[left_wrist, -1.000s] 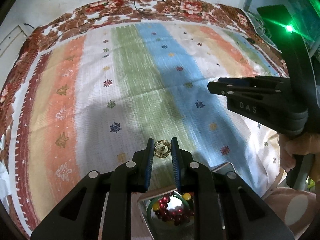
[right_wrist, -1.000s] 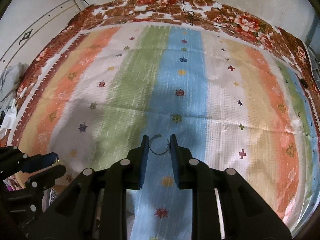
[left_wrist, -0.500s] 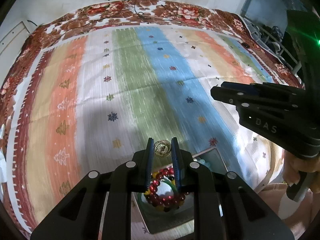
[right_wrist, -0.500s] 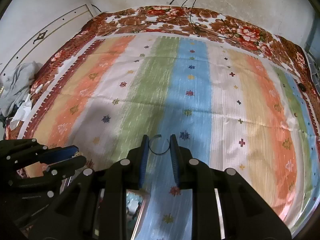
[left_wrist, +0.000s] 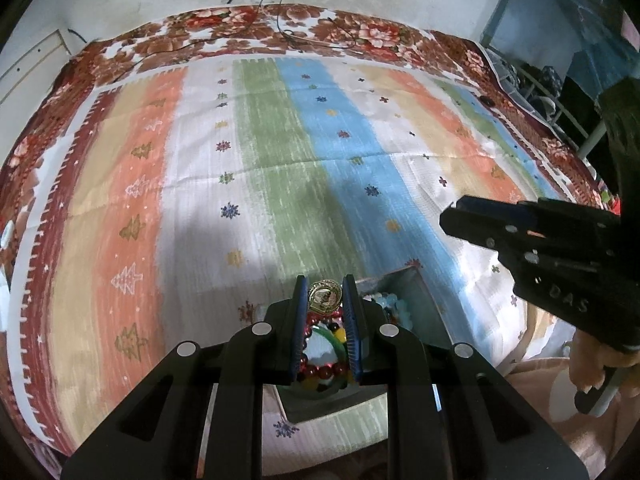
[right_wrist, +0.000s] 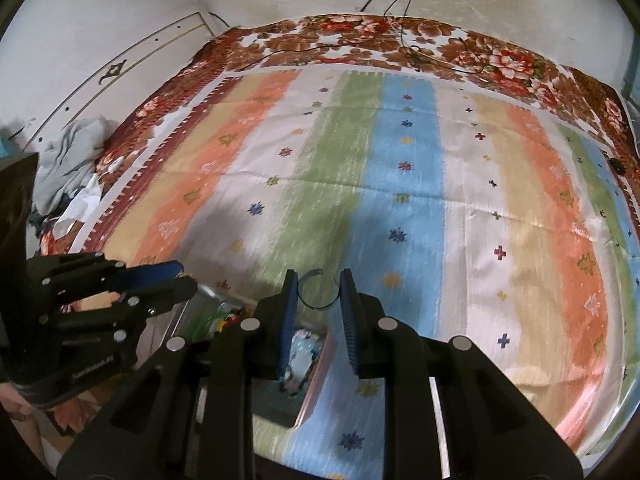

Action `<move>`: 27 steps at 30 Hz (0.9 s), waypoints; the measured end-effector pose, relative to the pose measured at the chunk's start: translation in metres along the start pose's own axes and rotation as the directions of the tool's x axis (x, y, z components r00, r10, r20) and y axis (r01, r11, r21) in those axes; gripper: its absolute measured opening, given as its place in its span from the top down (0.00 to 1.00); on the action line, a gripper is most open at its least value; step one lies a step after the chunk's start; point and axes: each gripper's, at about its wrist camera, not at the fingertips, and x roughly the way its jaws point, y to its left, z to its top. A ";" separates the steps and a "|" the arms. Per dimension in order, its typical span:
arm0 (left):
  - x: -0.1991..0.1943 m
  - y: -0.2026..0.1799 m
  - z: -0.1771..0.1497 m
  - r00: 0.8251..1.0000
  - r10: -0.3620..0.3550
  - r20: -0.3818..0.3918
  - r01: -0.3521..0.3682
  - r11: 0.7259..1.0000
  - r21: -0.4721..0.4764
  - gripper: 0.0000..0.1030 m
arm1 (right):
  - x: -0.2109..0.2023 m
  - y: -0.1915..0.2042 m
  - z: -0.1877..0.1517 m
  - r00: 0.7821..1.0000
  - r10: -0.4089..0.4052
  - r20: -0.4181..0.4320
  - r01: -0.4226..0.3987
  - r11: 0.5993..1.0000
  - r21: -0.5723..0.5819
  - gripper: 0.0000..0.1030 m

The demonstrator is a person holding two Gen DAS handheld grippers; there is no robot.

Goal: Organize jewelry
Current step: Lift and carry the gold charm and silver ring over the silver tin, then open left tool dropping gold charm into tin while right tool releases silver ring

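Observation:
My left gripper is shut on a gold ring and holds it above a metal tray that holds red bead bracelets and pale blue beads. My right gripper is shut on a thin open bangle, held over the same tray. The right gripper also shows in the left wrist view to the right of the tray. The left gripper also shows in the right wrist view, at the left.
A striped cloth with a red floral border covers the bed. Cables lie at its far edge. Crumpled clothes lie off the left side. A rack stands at the right.
Both grippers have pulled back toward the near edge, still holding their pieces. The tray with beads has come further into view under them.

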 end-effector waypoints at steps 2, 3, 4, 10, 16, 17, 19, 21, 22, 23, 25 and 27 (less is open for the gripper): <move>-0.003 0.000 -0.004 1.000 -0.010 0.003 0.010 1.000 -0.006 0.83 | -0.004 0.004 -0.006 1.000 0.028 0.000 -0.028 1.000 -0.004 0.78; -0.005 -0.001 -0.007 1.000 -0.013 0.005 0.013 1.000 -0.009 0.83 | -0.007 0.007 -0.009 0.999 0.043 -0.001 -0.043 0.999 -0.005 0.78; -0.007 -0.001 -0.009 1.000 -0.018 0.007 0.018 1.000 -0.012 0.83 | -0.008 0.009 -0.012 0.998 0.056 -0.003 -0.056 0.998 -0.006 0.78; -0.015 0.003 -0.020 0.999 -0.037 0.017 0.038 0.999 -0.039 0.83 | -0.012 0.019 -0.028 0.993 0.119 -0.026 -0.119 0.993 -0.003 0.78; -0.014 0.003 -0.022 0.999 -0.040 0.014 0.040 0.998 -0.041 0.83 | -0.008 0.021 -0.031 0.991 0.124 -0.044 -0.124 0.992 -0.002 0.78; -0.014 0.003 -0.022 0.999 -0.040 0.014 0.041 0.998 -0.042 0.83 | -0.008 0.022 -0.031 0.991 0.125 -0.046 -0.125 0.992 -0.002 0.78; -0.013 0.003 -0.022 0.999 -0.040 0.014 0.041 0.998 -0.041 0.83 | -0.007 0.022 -0.032 0.990 0.129 -0.052 -0.130 0.992 -0.003 0.78; -0.012 0.002 -0.022 0.999 -0.041 0.009 0.041 0.998 -0.042 0.83 | -0.005 0.023 -0.031 0.989 0.139 -0.060 -0.139 0.990 -0.007 0.77; -0.011 0.002 -0.022 0.999 -0.044 0.004 0.044 0.998 -0.045 0.82 | -0.004 0.024 -0.031 0.988 0.139 -0.067 -0.140 0.990 -0.011 0.76; -0.010 0.001 -0.022 0.999 -0.046 0.003 0.046 0.998 -0.047 0.80 | -0.004 0.024 -0.032 0.989 0.134 -0.067 -0.135 0.991 -0.010 0.70; -0.010 0.000 -0.022 0.999 -0.040 0.007 0.040 0.998 -0.046 0.79 | -0.005 0.022 -0.031 0.991 0.121 -0.064 -0.121 0.993 -0.005 0.65; -0.011 0.003 -0.021 0.999 -0.036 0.011 0.037 0.998 -0.055 0.79 | -0.006 0.017 -0.031 0.992 0.114 -0.061 -0.114 0.994 0.004 0.64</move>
